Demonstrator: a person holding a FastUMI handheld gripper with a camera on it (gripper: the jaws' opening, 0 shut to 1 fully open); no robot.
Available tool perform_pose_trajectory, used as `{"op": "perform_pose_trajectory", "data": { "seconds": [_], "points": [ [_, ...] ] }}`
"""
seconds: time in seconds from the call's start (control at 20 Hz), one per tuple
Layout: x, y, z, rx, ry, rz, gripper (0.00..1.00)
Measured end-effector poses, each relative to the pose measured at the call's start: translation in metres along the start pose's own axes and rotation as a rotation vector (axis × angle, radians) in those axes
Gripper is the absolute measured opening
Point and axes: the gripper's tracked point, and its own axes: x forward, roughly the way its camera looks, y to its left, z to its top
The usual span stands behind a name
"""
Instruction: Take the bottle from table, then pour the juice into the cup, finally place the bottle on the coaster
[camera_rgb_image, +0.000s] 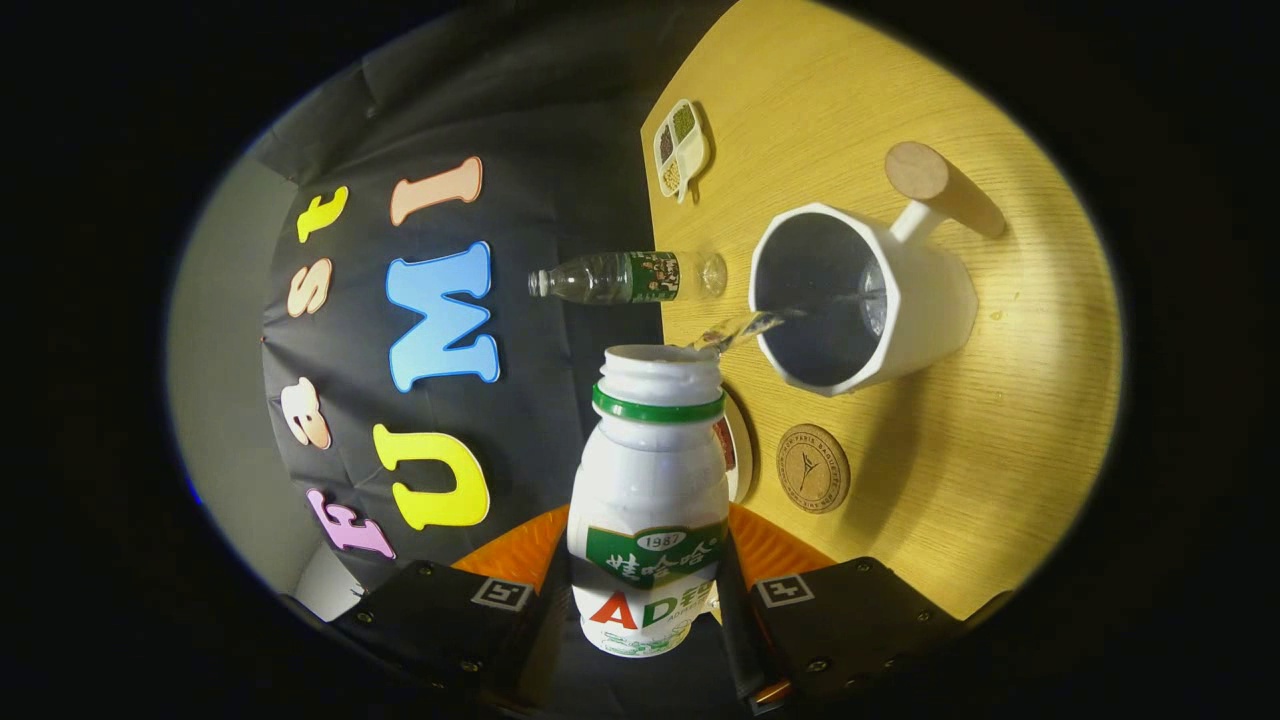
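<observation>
Already you had the bottle (650, 500) off the table (1000, 480) and clenched in the gripper (648, 610), one finger pressing on each side of its lower body. You held it tipped toward the cup (860, 300), with its open neck just short of the cup's rim, and a thin clear stream ran from the mouth into the cup. So the first step was done and the pour was under way. How much liquid sat in the cup I could not tell, since its inside looked dark.

What remained, in my judgement, was to finish pouring, bring the bottle upright and set it on the coaster (812, 468), which lay bare on the table, near the fingers and just to the nearer side of the cup.

By count you had one white bottle in the grip, one white cup with a wooden handle, one round coaster, one clear water bottle (625, 278) far beyond at the table's left edge, and one small divided dish (680, 148) farther still.
</observation>
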Motion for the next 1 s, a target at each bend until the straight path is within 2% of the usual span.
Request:
{"op": "perform_pose_trajectory", "data": {
  "seconds": [1.0],
  "points": [
    [-0.0004, 0.0008, 0.004, 0.042, -0.007, 0.003, 0.66]
  ]
}}
